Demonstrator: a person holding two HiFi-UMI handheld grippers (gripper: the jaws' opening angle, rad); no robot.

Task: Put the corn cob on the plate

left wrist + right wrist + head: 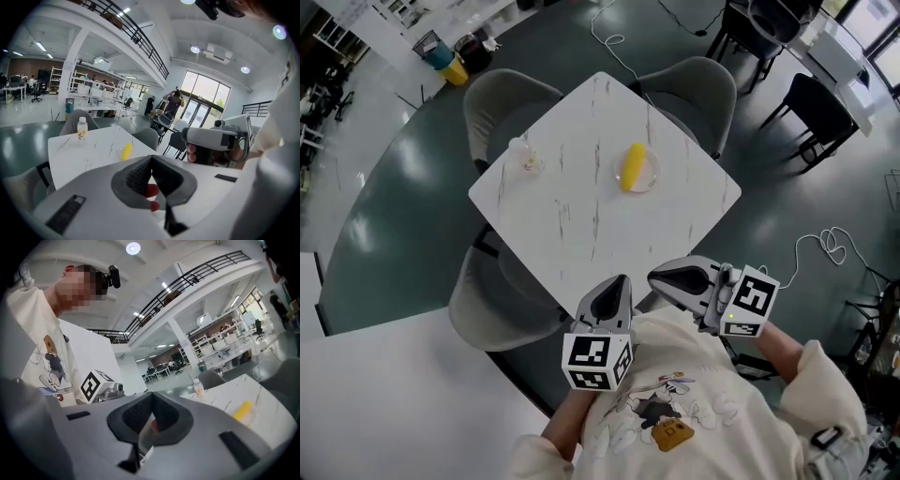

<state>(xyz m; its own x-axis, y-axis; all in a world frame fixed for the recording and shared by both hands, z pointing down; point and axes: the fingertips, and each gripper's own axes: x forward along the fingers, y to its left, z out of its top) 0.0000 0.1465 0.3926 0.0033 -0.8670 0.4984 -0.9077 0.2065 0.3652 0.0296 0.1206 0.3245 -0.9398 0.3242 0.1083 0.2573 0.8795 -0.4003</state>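
A yellow corn cob [632,167] lies on a small clear plate [653,172] toward the far right of the white marbled table [581,216]. It also shows in the left gripper view as a corn cob [125,151] and in the right gripper view as a corn cob [242,410]. Both grippers are held close to the person's chest, off the table's near corner and far from the corn. My left gripper [617,283] [151,159] is shut with nothing between its pads. My right gripper [658,277] [151,397] also stands shut and empty.
A small clear bottle [525,155] [82,129] [199,387] stands near the table's left corner. Grey chairs [502,103] [694,84] [487,309] ring the table. A white wall panel [394,394] lies at the lower left. Cables [830,246] trail on the floor at right.
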